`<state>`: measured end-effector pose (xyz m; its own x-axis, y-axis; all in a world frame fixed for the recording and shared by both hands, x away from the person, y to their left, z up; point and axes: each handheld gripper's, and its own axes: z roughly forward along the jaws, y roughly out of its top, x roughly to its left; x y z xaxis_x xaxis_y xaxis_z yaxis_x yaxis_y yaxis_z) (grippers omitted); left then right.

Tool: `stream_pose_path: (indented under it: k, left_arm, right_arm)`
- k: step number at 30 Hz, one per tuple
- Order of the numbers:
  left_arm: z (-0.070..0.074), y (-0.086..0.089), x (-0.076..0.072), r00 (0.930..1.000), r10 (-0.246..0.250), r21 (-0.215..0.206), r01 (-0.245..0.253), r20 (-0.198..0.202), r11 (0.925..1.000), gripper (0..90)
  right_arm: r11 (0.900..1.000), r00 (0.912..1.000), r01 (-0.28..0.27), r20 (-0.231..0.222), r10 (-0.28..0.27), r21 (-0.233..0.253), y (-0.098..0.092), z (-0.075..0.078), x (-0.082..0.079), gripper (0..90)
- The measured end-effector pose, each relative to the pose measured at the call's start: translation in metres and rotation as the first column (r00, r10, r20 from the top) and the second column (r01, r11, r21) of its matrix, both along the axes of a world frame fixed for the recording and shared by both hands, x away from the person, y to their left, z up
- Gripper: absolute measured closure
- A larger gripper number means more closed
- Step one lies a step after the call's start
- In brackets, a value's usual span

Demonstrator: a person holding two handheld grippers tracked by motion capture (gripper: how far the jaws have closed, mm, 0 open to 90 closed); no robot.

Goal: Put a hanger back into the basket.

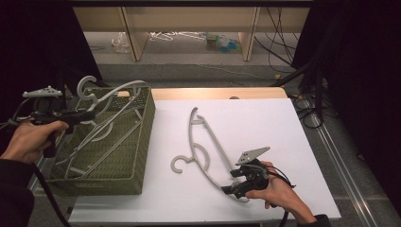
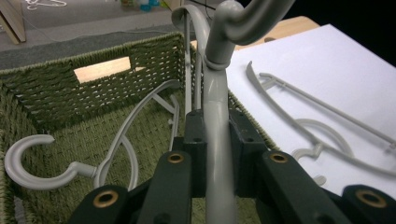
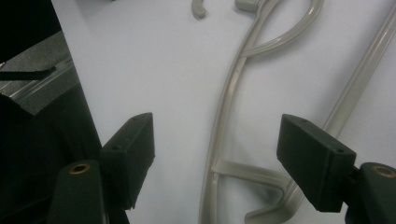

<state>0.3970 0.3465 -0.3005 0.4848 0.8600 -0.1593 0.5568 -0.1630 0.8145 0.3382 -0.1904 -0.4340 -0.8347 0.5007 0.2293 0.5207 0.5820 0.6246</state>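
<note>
A green woven basket [image 1: 147,126] at the table's left holds several grey plastic hangers. My left gripper [image 1: 87,115] hovers over the basket's left side, shut on one grey hanger [image 1: 120,87] that is lifted, its hook rising above the rim. In the left gripper view the jaws of the left gripper [image 2: 217,135] clamp that hanger's arm [image 2: 217,102], and another hanger [image 2: 116,144] lies in the basket [image 2: 93,88] below. A single hanger [image 1: 193,142] lies flat on the white sheet. My right gripper [image 1: 232,187] stands open at its near end, the jaws of the right gripper [image 3: 217,135] straddling the hanger's curved arm [image 3: 224,116].
The white sheet [image 1: 265,123] covers most of the table, with a wooden strip [image 1: 217,93] at the far edge. Cables [image 1: 307,109] run along the floor on the right. A wooden shelf frame [image 1: 135,33] with clutter stands beyond the table.
</note>
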Motion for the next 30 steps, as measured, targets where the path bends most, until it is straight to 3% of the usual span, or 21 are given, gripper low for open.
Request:
stream_pose_path:
  k: [9,10,14,15,19,25,30]
  left_arm:
    - [-0.015,0.004,0.012,0.999,-0.025,0.074,0.028,-0.036,0.9969,78.8]
    - [-0.017,0.004,0.015,0.9983,-0.036,0.097,0.041,-0.046,0.9945,78.8]
    - [-0.021,0.004,0.021,0.9967,-0.05,0.118,0.058,-0.063,0.9913,78.8]
    - [-0.021,0.006,0.023,0.9952,-0.064,0.142,0.074,-0.074,0.9871,78.8]
    - [-0.028,0.004,0.028,0.9955,-0.061,0.131,0.07,-0.073,0.9889,78.8]
    - [-0.039,0.008,0.035,0.9937,-0.048,0.141,0.062,-0.101,0.9881,78.6]
    - [-0.053,0.006,0.039,0.9905,-0.064,0.182,0.085,-0.122,0.9796,78.7]
  right_arm:
    - [1.0,1.0,0.005,-0.007,-0.005,-0.002,-0.001,-0.001,0.0,28.5]
    - [1.0,1.0,0.002,0.003,-0.002,-0.001,0.0,-0.002,0.001,28.5]
    - [1.0,1.0,-0.002,-0.003,0.002,-0.004,0.0,-0.002,0.001,28.5]
    - [1.0,1.0,-0.006,0.001,0.006,-0.002,0.0,-0.002,0.001,28.5]
    - [1.0,1.0,-0.001,0.002,0.001,-0.002,0.0,-0.002,0.001,28.6]
    - [1.0,0.9999,-0.013,-0.002,0.013,-0.005,0.0,-0.002,0.001,28.6]
    - [1.0,0.9999,-0.01,-0.007,0.01,-0.01,0.0,-0.003,0.001,28.6]
